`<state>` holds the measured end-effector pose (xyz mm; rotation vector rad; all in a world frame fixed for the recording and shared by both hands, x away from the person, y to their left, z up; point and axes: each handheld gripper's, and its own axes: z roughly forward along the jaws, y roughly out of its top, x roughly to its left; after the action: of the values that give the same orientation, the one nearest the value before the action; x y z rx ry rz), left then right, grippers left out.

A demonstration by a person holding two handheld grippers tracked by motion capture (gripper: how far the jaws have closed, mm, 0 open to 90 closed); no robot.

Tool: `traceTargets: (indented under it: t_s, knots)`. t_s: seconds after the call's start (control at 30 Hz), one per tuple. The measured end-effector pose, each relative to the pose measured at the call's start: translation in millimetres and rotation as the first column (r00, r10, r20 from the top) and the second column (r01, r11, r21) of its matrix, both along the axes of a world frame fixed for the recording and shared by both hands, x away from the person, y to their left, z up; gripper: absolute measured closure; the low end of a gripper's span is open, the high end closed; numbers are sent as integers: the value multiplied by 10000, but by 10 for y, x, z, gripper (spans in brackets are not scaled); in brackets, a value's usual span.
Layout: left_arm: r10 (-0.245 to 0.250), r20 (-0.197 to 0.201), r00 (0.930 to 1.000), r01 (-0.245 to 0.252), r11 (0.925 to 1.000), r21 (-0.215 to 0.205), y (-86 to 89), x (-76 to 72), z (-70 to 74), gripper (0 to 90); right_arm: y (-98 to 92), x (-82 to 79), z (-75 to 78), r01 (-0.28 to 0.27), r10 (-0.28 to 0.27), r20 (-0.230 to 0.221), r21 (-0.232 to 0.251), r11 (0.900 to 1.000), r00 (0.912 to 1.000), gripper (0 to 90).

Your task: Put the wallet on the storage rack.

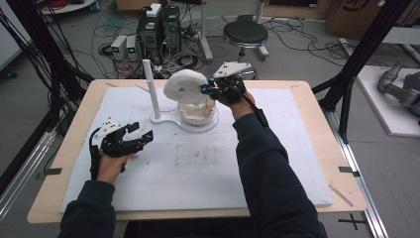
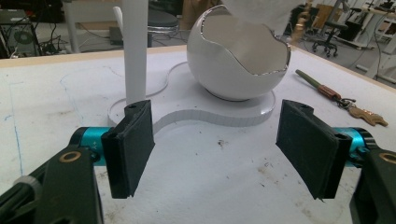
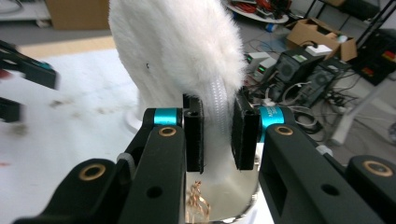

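Observation:
A white furry pouch with a zip edge hangs over a white broken-egg bowl. My right gripper is shut on it, and in the right gripper view the pads pinch the zip strip of the pouch. The bowl sits on a flat white base beside an upright white post. My left gripper rests low on the mat to the left of the base. It is open and holds nothing. A gold metal piece shows below the right jaws.
A white foam mat covers the wooden table. A thin green stick with a brown key-like charm lies on the mat beside the bowl. Behind the table stand computers and a black stool; black frame posts flank it.

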<state>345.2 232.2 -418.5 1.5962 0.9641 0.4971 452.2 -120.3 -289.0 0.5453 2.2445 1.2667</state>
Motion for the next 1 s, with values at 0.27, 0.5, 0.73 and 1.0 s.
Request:
traceTargets:
  t_s: [0.27, 0.5, 0.73, 1.0]
  knots:
    - [-30, -67, 10000, 30, 10000, -3, 1, 8, -9, 273, -67, 193, -192, 300, -238, 359, -1832, 9826, 9991, 784]
    - [-21, -129, 9999, 21, 10000, -20, -3, 13, -15, 273, 90, 195, -392, 233, -64, 512, -3380, 9408, 9987, 784]
    - [-21, -171, 9999, 21, 10000, -22, 1, 14, -18, 273, 227, 234, -540, 282, -58, 577, -3943, 9185, 9983, 785]
    - [41, -161, 9999, -42, 10000, -83, 18, 7, -22, 273, -102, 139, -643, 431, -606, -827, -1994, 9790, 9947, 552]
